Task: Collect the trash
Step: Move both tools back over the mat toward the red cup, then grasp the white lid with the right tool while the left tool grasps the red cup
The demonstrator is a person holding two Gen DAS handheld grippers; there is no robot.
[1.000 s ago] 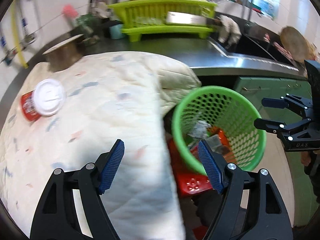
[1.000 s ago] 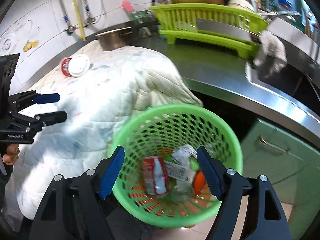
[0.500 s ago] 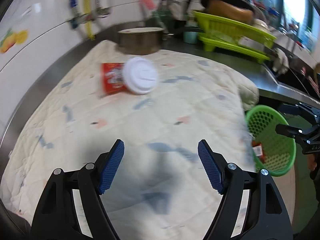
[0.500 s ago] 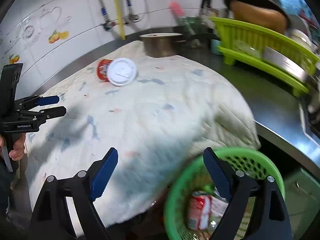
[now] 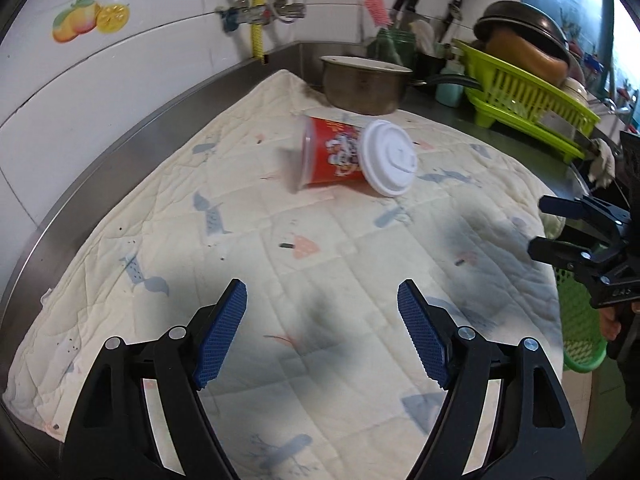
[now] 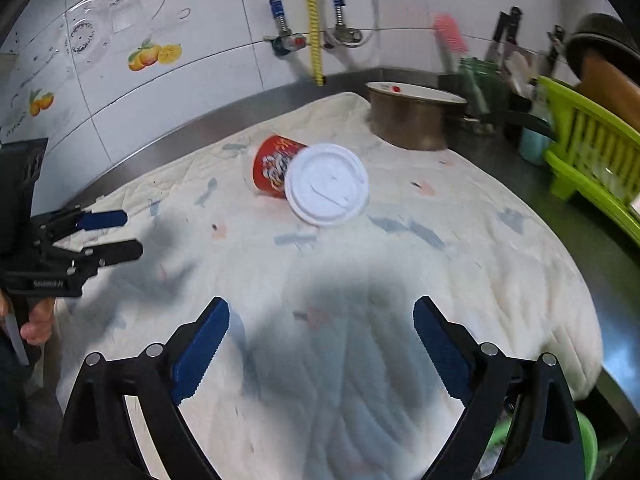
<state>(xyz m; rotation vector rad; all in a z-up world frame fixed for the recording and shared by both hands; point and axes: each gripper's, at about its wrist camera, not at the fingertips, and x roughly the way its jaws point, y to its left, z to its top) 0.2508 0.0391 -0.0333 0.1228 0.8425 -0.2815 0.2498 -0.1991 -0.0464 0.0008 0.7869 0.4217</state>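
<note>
A red paper cup (image 5: pixel 336 156) (image 6: pixel 274 168) with a white lid (image 5: pixel 388 158) (image 6: pixel 326 184) lies on its side on the cream quilted cloth (image 5: pixel 280 264) (image 6: pixel 400 248). My left gripper (image 5: pixel 320 332) hangs over the near part of the cloth, well short of the cup, jaws wide with nothing between them. My right gripper (image 6: pixel 320 344) also hovers over the cloth short of the cup, its jaws still opening and empty. Each gripper shows in the other's view, the right gripper (image 5: pixel 560 232) at the right edge and the left gripper (image 6: pixel 108 236) at the left edge. A green basket (image 5: pixel 580 340) peeks below the counter edge.
A steel pot (image 5: pixel 364 84) (image 6: pixel 412 120) stands behind the cup. A green dish rack (image 5: pixel 524 100) (image 6: pixel 592 152) with cookware fills the right of the counter. Pipes and a yellow hose (image 6: pixel 312 20) run down the tiled wall. A hand (image 6: pixel 36 320) holds the left gripper's handle.
Both grippers have swung away from the green basket of trash and over the cloth toward the cup, which now sits nearer and more central. The right jaws have widened.
</note>
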